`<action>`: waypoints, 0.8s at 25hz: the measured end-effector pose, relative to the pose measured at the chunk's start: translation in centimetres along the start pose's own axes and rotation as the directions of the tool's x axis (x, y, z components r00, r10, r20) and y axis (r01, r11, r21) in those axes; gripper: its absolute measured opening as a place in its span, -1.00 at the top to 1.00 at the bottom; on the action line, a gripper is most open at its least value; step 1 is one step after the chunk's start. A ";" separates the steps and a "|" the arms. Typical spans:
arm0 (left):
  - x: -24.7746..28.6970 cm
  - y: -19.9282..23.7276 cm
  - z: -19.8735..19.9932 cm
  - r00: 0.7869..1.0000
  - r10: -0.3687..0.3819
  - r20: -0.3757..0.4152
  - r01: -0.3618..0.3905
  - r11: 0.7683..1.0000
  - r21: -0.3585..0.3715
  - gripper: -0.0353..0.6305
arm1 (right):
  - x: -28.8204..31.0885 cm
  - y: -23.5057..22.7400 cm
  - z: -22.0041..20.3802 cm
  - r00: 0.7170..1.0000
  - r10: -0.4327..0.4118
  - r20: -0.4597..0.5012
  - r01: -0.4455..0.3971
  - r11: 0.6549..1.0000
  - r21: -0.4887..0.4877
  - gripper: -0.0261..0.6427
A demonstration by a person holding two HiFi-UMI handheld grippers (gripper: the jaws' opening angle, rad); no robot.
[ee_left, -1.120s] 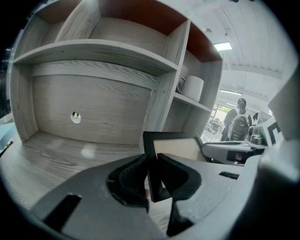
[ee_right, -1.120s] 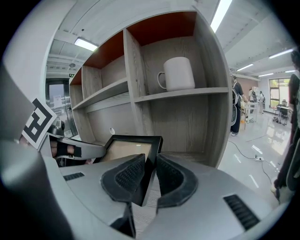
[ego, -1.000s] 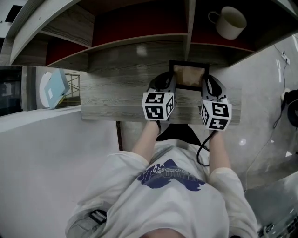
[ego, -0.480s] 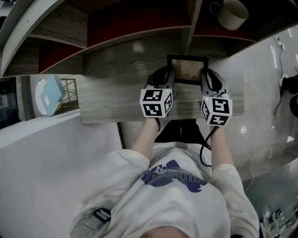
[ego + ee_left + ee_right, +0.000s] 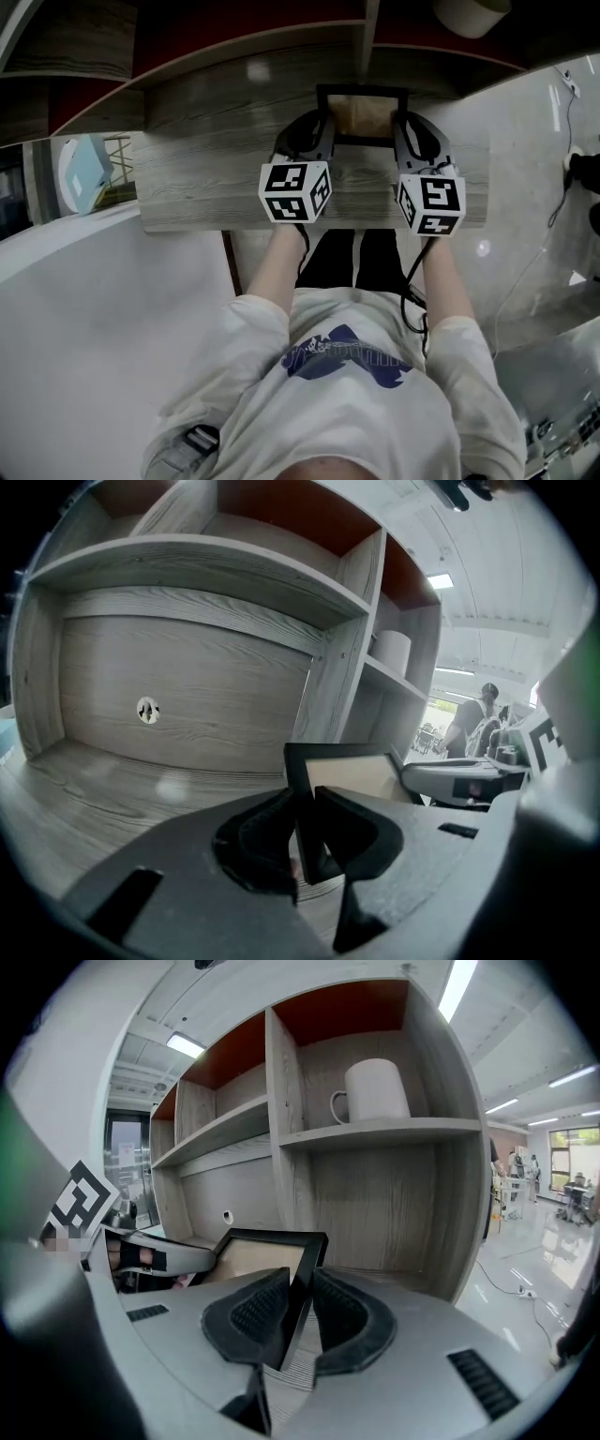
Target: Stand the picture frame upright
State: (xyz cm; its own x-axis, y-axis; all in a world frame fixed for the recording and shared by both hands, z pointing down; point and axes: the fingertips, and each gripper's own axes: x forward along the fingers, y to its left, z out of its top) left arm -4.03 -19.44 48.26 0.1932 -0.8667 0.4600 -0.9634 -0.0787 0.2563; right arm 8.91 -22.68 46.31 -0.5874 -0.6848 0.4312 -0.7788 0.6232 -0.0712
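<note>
Looking down at the wooden shelf unit [image 5: 206, 178], I see the picture frame [image 5: 361, 117] tilted over its lowest board, my left gripper [image 5: 305, 832] pinching one side edge and my right gripper [image 5: 298, 1312] pinching the other.

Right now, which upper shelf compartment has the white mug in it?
The upper compartment right of the vertical divider: the white mug stands upright there, handle toward the divider. The one left of the divider shows no mug.

shelf [image 5: 216, 178]: grey woodgrain, matt | picture frame [image 5: 361, 117]: black, matt | floor [image 5: 525, 187]: glossy
</note>
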 end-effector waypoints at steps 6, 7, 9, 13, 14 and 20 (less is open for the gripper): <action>1.3 -0.7 -0.2 0.999 0.013 0.043 -0.015 0.998 0.053 0.66 | 1.1 -1.6 -0.9 0.999 0.040 0.004 -0.040 0.999 -0.029 0.69; 1.4 -0.7 -0.3 0.999 0.016 0.049 -0.019 0.998 0.057 0.66 | 1.3 -1.7 -1.1 0.999 0.047 0.007 -0.047 0.998 -0.032 0.69; 1.8 -0.6 -0.5 0.997 0.020 0.069 -0.024 0.998 0.060 0.66 | 1.7 -1.9 -1.3 0.998 0.057 0.019 -0.056 0.998 -0.040 0.69; 2.4 -0.6 -1.1 0.992 0.019 0.123 -0.026 0.998 0.055 0.66 | 2.3 -2.3 -1.7 0.996 0.077 0.047 -0.073 0.995 -0.075 0.69; 2.5 -0.4 -1.2 0.991 0.020 0.135 -0.028 0.998 0.053 0.66 | 2.5 -2.3 -1.6 0.995 0.084 0.059 -0.078 0.992 -0.095 0.69; 3.5 0.3 -2.3 0.985 0.036 0.166 -0.042 0.998 0.035 0.66 | 3.3 -2.2 -2.1 0.991 0.107 0.082 -0.090 0.977 -0.192 0.68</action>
State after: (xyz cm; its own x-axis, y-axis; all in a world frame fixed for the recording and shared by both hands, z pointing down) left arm -3.18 -21.41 51.88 0.1249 -0.9386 0.3216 -0.9766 -0.0592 0.2067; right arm 9.18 -25.55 49.79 -0.6837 -0.6425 0.3460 -0.6660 0.7432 0.0641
